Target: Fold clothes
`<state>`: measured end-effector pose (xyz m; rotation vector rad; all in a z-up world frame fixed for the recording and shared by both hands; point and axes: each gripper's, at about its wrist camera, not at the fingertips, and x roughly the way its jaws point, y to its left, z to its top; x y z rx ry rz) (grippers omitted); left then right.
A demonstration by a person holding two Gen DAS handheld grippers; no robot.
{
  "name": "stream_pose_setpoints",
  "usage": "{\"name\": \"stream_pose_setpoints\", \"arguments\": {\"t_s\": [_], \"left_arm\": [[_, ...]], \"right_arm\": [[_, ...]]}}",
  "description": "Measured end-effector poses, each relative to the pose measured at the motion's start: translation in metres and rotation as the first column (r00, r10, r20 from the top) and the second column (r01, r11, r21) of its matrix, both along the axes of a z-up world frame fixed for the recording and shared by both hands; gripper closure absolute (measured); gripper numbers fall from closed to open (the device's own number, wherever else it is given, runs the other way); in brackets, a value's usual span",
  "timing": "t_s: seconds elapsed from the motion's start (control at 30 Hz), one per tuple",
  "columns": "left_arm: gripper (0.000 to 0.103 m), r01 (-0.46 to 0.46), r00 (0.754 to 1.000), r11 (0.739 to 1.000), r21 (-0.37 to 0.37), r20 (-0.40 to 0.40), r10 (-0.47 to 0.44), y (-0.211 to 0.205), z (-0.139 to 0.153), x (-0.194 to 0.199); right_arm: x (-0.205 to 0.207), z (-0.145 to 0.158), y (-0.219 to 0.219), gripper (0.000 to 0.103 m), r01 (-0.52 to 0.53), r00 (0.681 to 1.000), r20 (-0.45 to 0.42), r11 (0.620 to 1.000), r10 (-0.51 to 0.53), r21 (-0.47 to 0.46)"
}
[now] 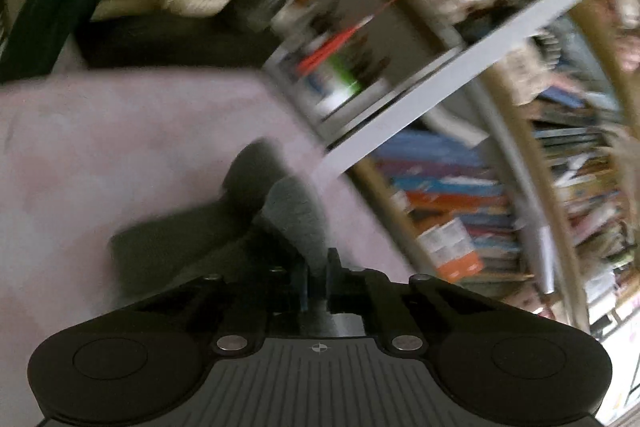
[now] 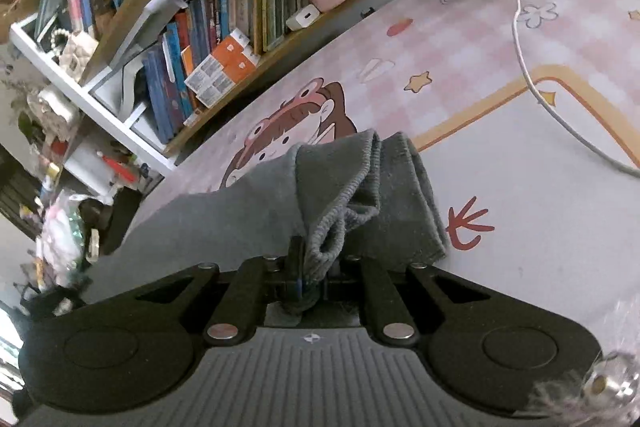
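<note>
Blurrily, left gripper (image 1: 316, 267) and right gripper (image 2: 316, 267) each pinch the grey garment (image 2: 360, 187).

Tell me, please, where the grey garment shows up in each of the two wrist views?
Left wrist: the grey garment is low centre, blurred, running into the left gripper.
Right wrist: the garment fills the centre, bunched in the right gripper.
Shared landmark: the orange-and-white boxes on the bookshelf.

My right tool (image 2: 314, 267), matt black plastic, pinches grey ribbed knit cloth (image 2: 344, 183); the printed surface (image 2: 540, 227) looks smooth.
</note>
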<state>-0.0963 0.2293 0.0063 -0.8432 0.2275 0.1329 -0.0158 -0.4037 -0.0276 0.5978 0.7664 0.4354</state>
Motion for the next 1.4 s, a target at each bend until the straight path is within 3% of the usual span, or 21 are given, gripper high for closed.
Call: {"name": "stream_pose_setpoints", "arguments": {"t_s": [0.1, 0.13, 0.17, 0.23, 0.3, 0.37, 0.47, 0.6, 0.63, 0.73, 0.83, 0.87, 0.93, 1.0, 1.07, 1.13, 1.23, 1.33, 1.4], "left_arm": [[0.098, 0.023, 0.983, 0.987, 0.159, 0.177, -0.052, -0.023, 0.037, -0.029], [0.098, 0.021, 0.981, 0.985, 0.174, 0.184, -0.054, -0.025, 0.042, -0.037], [0.098, 0.016, 0.985, 0.985, 0.170, 0.165, -0.044, -0.025, 0.044, -0.043], [0.098, -0.001, 0.999, 0.993, 0.121, 0.036, -0.004, -0.015, 0.028, -0.048], [0.098, -0.021, 0.994, 0.998, 0.052, -0.104, 0.026, -0.004, 0.004, -0.051], [0.098, -0.037, 0.982, 0.999, -0.030, -0.185, 0.031, 0.006, -0.022, -0.053], [0.098, -0.045, 0.981, 0.996, -0.071, -0.192, 0.031, 0.009, -0.036, -0.054], [0.098, -0.026, 0.985, 0.999, -0.045, -0.173, 0.018, 0.005, -0.028, -0.050], [0.098, -0.020, 0.986, 0.999, -0.038, -0.168, 0.014, 0.004, -0.025, -0.050], [0.097, -0.021, 0.984, 0.999, -0.040, -0.175, 0.013, 0.005, -0.029, -0.054], [0.096, -0.022, 0.983, 0.998, -0.067, -0.183, 0.010, 0.006, -0.035, -0.055], [0.096, -0.023, 0.983, 0.997, -0.076, -0.185, 0.008, 0.006, -0.037, -0.055], [0.095, -0.023, 0.983, 0.996, -0.085, -0.185, 0.007, 0.006, -0.039, -0.056], [0.088, -0.024, 0.984, 0.997, -0.069, -0.177, 0.011, 0.004, -0.037, -0.055], [0.072, -0.024, 0.985, 0.998, -0.054, -0.170, 0.014, 0.002, -0.034, -0.055], [0.069, -0.030, 0.987, 0.999, -0.044, -0.161, 0.022, 0.000, -0.032, -0.054], [0.073, -0.059, 0.986, 0.997, -0.057, -0.157, 0.049, 0.002, -0.034, -0.050], [0.097, -0.066, 0.986, 0.993, -0.098, -0.161, 0.050, 0.005, -0.032, -0.043], [0.098, -0.044, 0.996, 0.997, -0.063, -0.081, 0.039, -0.004, -0.014, -0.048]], "right_arm": [[-0.001, 0.002, 0.002, 0.096, -0.008, 1.000, 0.005, 1.000, 0.008, -0.016], [-0.001, 0.003, 0.002, 0.096, -0.010, 1.000, 0.007, 1.000, 0.010, -0.021], [-0.001, 0.004, 0.003, 0.096, -0.012, 1.000, 0.009, 1.000, 0.012, -0.025], [0.000, 0.005, 0.003, 0.096, -0.013, 1.000, 0.015, 1.000, 0.013, -0.029], [0.000, 0.005, 0.003, 0.096, -0.013, 1.000, 0.014, 1.000, 0.013, -0.025], [0.000, 0.007, 0.003, 0.096, -0.014, 1.000, 0.015, 0.999, 0.014, -0.030], [-0.001, 0.023, 0.006, 0.095, -0.022, 0.997, 0.075, 0.997, 0.027, -0.075], [-0.020, 0.073, 0.010, 0.096, -0.023, 0.949, 0.309, 0.993, 0.059, -0.117], [-0.024, 0.079, 0.011, 0.096, -0.021, 0.944, 0.325, 0.992, 0.062, -0.128], [-0.020, 0.068, 0.010, 0.095, -0.017, 0.973, 0.224, 0.987, 0.053, -0.160], [-0.009, 0.027, 0.007, 0.089, -0.019, 0.998, 0.055, 0.976, 0.032, -0.218], [-0.009, 0.022, 0.005, 0.087, -0.008, 0.999, 0.050, 0.978, 0.019, -0.206], [-0.014, 0.022, 0.001, 0.077, 0.026, 0.997, 0.081, 0.982, -0.011, -0.186], [-0.021, 0.026, 0.001, 0.056, 0.079, 0.989, 0.136, 0.973, -0.050, -0.216], [-0.030, 0.035, 0.005, 0.056, 0.143, 0.971, 0.225, 0.945, -0.076, -0.295], [-0.039, 0.044, 0.009, 0.055, 0.201, 0.944, 0.318, 0.917, -0.087, -0.346], [-0.049, 0.053, 0.020, 0.054, 0.221, 0.907, 0.418, 0.903, -0.051, -0.369], [-0.052, 0.054, 0.042, 0.056, 0.136, 0.891, 0.450, 0.916, 0.053, -0.377], [-0.051, 0.052, 0.060, 0.060, 0.067, 0.884, 0.449, 0.914, 0.132, -0.400]]}}
